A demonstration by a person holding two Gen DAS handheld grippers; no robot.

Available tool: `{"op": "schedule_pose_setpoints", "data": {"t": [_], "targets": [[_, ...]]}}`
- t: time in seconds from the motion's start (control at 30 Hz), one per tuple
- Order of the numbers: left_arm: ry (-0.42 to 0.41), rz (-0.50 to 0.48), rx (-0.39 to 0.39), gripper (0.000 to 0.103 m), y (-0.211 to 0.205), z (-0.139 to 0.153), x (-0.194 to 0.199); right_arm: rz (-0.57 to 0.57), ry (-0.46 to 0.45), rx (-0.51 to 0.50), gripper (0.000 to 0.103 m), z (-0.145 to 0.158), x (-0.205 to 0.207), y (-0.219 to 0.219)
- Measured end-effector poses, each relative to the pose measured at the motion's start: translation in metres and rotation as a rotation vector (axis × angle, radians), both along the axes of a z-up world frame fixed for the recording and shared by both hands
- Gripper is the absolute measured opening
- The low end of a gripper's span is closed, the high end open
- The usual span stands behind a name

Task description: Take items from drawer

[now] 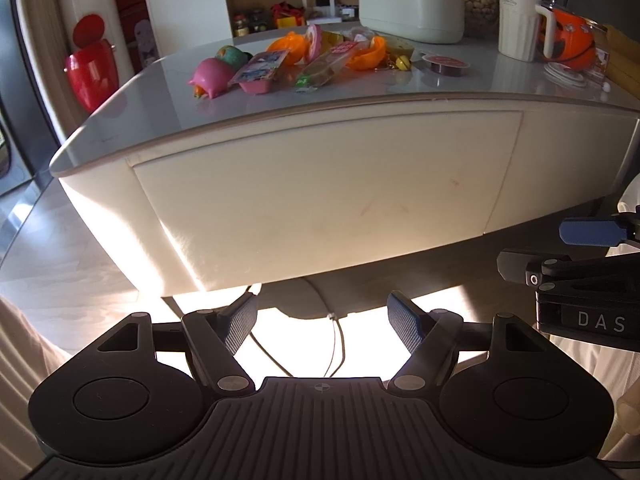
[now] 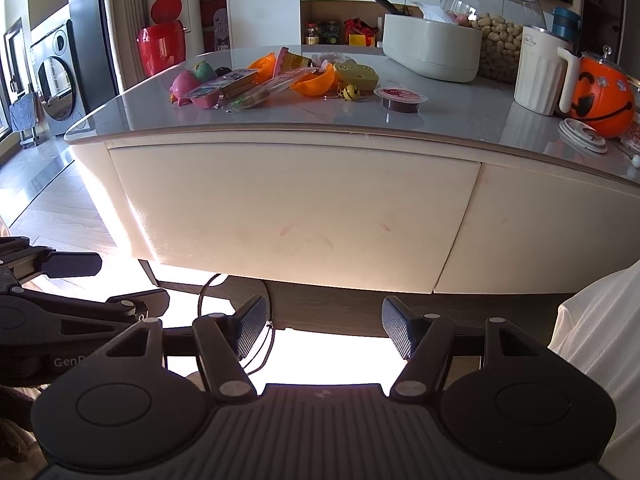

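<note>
A cream drawer front [image 1: 320, 196] [image 2: 296, 208] sits flush under the grey table top, with no handle showing. Both grippers hang below and in front of it, apart from it. My left gripper [image 1: 322, 322] is open with nothing between its blue pads. My right gripper [image 2: 324, 326] is open too and holds nothing. On the table top lies a heap of small items: a pink pig toy [image 1: 212, 76] [image 2: 184, 82], orange shell halves [image 1: 366, 54] [image 2: 314, 80], snack packets [image 1: 262, 68] [image 2: 224, 84] and a small round tub [image 2: 400, 98].
A second cream panel [image 2: 540, 232] adjoins on the right. Farther back on the table stand a cream box [image 1: 412, 10], a peanut jar [image 2: 498, 46], a cream jug [image 2: 540, 76] and an orange pumpkin pail [image 2: 602, 96]. A red bin [image 1: 92, 68] stands left. Cables hang under the table.
</note>
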State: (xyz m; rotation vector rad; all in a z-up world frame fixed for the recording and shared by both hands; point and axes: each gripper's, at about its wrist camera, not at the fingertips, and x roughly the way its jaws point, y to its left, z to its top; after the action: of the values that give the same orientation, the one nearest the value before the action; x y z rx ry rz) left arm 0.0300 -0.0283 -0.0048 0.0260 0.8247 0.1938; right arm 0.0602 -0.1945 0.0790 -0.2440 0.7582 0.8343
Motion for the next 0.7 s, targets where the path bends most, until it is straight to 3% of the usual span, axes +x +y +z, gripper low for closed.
{"op": "schedule_pose_setpoints", "data": {"t": [0.7], "targets": [[-0.011,0.046,-0.044,0.077,0.008,-0.001,-0.003,0.007,0.098,-0.010,0.065,-0.012,0.009,0.008]]}}
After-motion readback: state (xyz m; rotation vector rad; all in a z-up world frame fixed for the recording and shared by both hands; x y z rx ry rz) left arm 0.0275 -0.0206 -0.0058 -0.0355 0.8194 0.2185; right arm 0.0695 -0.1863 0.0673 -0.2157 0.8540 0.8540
